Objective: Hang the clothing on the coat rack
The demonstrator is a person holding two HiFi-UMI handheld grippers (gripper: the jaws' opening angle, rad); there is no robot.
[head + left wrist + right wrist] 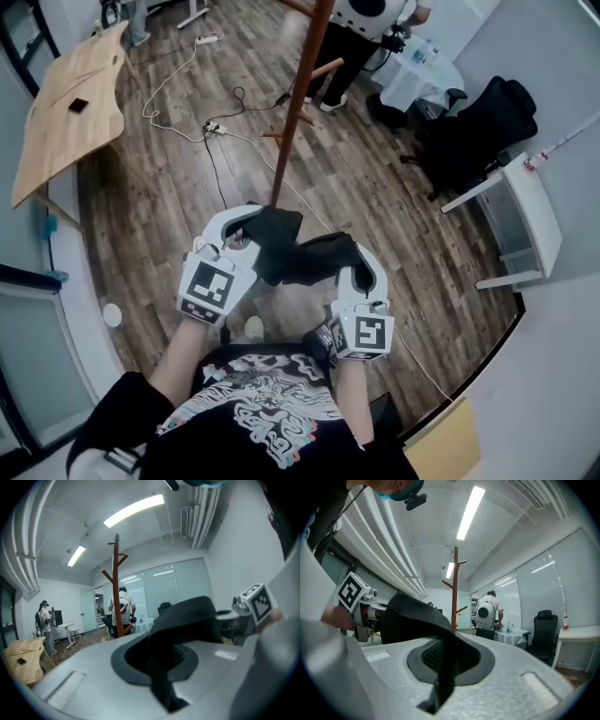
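- Transport step, by the look of it: left gripper (248, 230) and right gripper (361, 274) both clamped on black garment (291, 251), slung between them.
- Coat rack (298, 103) at twelve o'clock, well apart.
- Next: approach, then raise fabric over a peg.

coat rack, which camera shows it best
The right gripper view: the coat rack stands upright, its top and pegs clear against the pale wall. The left gripper view shows it too, with a person behind its lower part. The head view catches only its foreshortened pole, the top cut off.
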